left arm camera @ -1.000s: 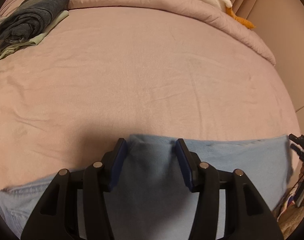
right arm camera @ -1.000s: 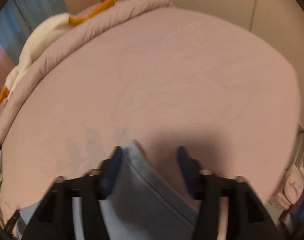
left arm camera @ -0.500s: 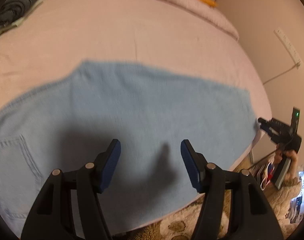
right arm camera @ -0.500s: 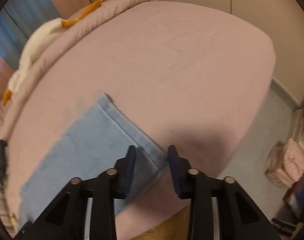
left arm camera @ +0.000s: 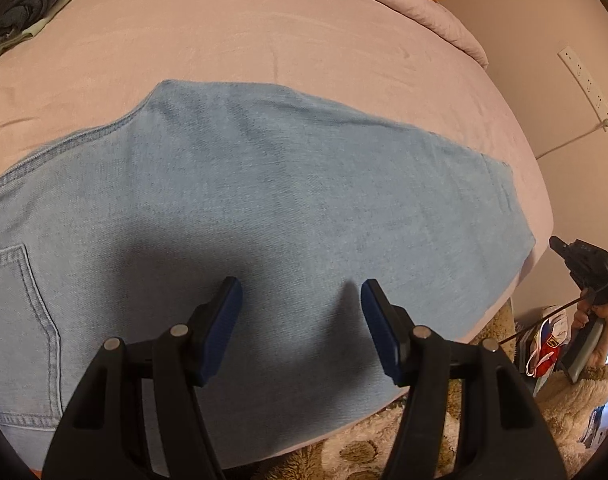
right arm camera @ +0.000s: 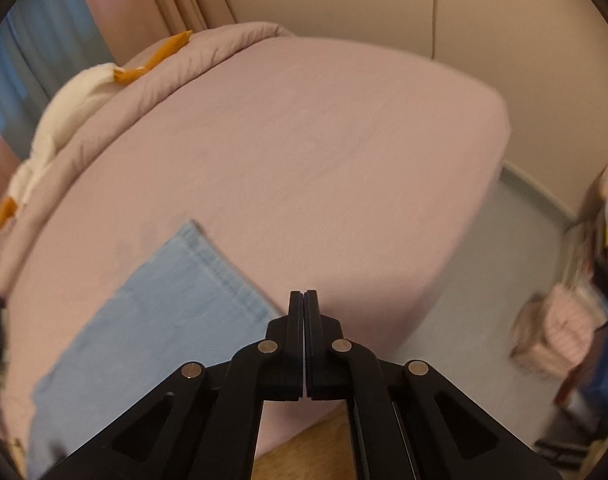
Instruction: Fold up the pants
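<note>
Light blue denim pants [left arm camera: 264, 208] lie flat on the pink bed, folded lengthwise, back pocket at the left and leg hem at the right near the bed's edge. My left gripper [left arm camera: 300, 300] hovers open above the pants' near edge, nothing between its blue pads. In the right wrist view the hem end of the pants [right arm camera: 156, 312] lies to the left, and my right gripper [right arm camera: 304, 300] is shut with nothing in it, beside the hem over the bed's near edge. The other gripper [left arm camera: 584, 264] shows at the far right of the left wrist view.
A pink bed sheet [left arm camera: 284, 40] covers the mattress, with a rolled duvet [right arm camera: 176, 64] and a white-and-orange plush toy [right arm camera: 72, 108] at the back. Dark folded clothes [left arm camera: 28, 4] sit at the far left. A fuzzy rug [left arm camera: 384, 436] and floor clutter [right arm camera: 560, 328] lie beside the bed.
Both grippers let go of the pants and drew back; the pants now lie flat. My left gripper stayed open, while my right gripper closed fully, empty.
</note>
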Demonstrator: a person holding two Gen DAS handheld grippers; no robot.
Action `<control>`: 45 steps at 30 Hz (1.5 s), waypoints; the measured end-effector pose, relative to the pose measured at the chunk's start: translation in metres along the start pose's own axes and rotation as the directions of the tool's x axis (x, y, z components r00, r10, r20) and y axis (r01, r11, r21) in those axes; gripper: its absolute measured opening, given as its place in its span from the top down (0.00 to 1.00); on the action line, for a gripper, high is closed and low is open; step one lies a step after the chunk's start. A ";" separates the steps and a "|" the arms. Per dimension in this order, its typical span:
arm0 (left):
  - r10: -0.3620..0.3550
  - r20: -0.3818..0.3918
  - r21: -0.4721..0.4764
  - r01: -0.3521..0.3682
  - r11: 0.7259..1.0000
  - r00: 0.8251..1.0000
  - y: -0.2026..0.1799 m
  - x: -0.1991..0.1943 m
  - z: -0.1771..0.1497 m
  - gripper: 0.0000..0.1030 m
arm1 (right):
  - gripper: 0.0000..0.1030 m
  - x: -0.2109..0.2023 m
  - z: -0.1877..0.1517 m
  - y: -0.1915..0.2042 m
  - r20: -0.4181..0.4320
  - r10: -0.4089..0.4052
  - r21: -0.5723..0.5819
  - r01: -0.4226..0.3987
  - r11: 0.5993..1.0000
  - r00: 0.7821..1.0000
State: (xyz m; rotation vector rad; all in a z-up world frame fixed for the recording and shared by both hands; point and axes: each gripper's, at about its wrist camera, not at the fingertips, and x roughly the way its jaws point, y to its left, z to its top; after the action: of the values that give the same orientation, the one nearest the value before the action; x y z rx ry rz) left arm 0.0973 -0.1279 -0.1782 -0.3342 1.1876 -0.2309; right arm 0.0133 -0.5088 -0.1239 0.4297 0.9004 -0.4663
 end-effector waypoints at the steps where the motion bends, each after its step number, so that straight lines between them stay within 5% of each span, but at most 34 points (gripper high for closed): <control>1: 0.003 0.000 0.000 -0.003 1.000 1.000 0.000 -0.001 0.000 0.41 | 0.94 0.004 -0.001 0.003 -0.020 0.017 -0.018 -0.018 1.000 1.000; 2: 0.007 0.001 0.000 -0.007 1.000 1.000 -0.001 0.000 0.000 0.41 | 0.92 0.006 -0.002 0.005 -0.025 0.027 -0.023 -0.027 0.999 0.999; 5: 0.017 0.001 0.006 -0.017 1.000 1.000 -0.004 0.000 0.000 0.41 | 0.61 0.016 -0.002 0.011 -0.048 0.032 -0.026 -0.034 0.999 0.998; 8: 0.017 0.003 0.004 -0.017 1.000 1.000 -0.005 -0.001 0.000 0.41 | 0.56 0.026 0.000 0.019 -0.060 0.033 -0.039 -0.035 0.999 0.998; 9: 0.018 0.004 0.002 -0.018 1.000 1.000 -0.006 0.000 0.000 0.41 | 0.58 0.026 -0.002 0.017 -0.068 0.034 -0.046 -0.038 0.998 0.997; 11: 0.019 0.003 0.002 -0.019 1.000 1.000 -0.007 0.001 0.000 0.41 | 0.85 0.030 -0.002 0.023 -0.067 -0.006 -0.075 0.001 0.997 0.998; 12: 0.021 0.002 0.004 -0.021 1.000 1.000 -0.007 0.001 0.000 0.41 | 0.91 0.026 -0.004 0.026 -0.051 -0.039 -0.090 0.034 0.995 0.998; 17: 0.015 0.002 0.005 -0.015 1.000 1.000 -0.005 0.001 0.001 0.40 | 0.94 0.000 -0.004 0.022 0.028 -0.015 -0.059 0.017 0.998 0.999; 31: 0.017 0.004 0.012 -0.017 1.000 1.000 -0.003 0.001 0.001 0.39 | 0.95 0.036 -0.009 0.012 -0.044 -0.090 -0.035 0.088 0.995 0.995; 35: -0.004 -0.004 0.007 0.004 1.000 1.000 -0.002 -0.006 -0.002 0.39 | 0.84 0.019 -0.007 -0.002 -0.056 -0.006 0.058 0.010 0.998 0.998; 37: -0.038 -0.016 0.006 0.039 0.999 0.999 -0.001 -0.011 -0.005 0.36 | 0.58 0.008 -0.008 -0.011 -0.048 0.026 0.088 -0.022 0.996 0.999; 38: -0.060 -0.021 0.005 0.060 0.998 0.998 -0.001 -0.013 -0.007 0.29 | 0.55 0.004 -0.010 -0.015 -0.038 0.039 0.098 -0.035 0.995 0.999; 41: -0.101 -0.020 0.017 0.101 0.995 0.995 -0.007 -0.016 -0.013 0.15 | 0.53 -0.005 -0.017 -0.025 -0.038 0.119 0.140 -0.113 0.984 0.992; 45: -0.099 -0.052 0.024 0.100 0.995 0.994 -0.012 -0.006 -0.016 0.15 | 0.53 0.008 -0.027 -0.023 -0.085 0.263 0.182 -0.244 0.953 0.961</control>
State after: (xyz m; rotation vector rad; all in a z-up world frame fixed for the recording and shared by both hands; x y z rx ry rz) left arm 0.0803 -0.1390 -0.1738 -0.3661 1.2181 -0.3435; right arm -0.0124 -0.5151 -0.1493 0.7233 0.8980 -0.2852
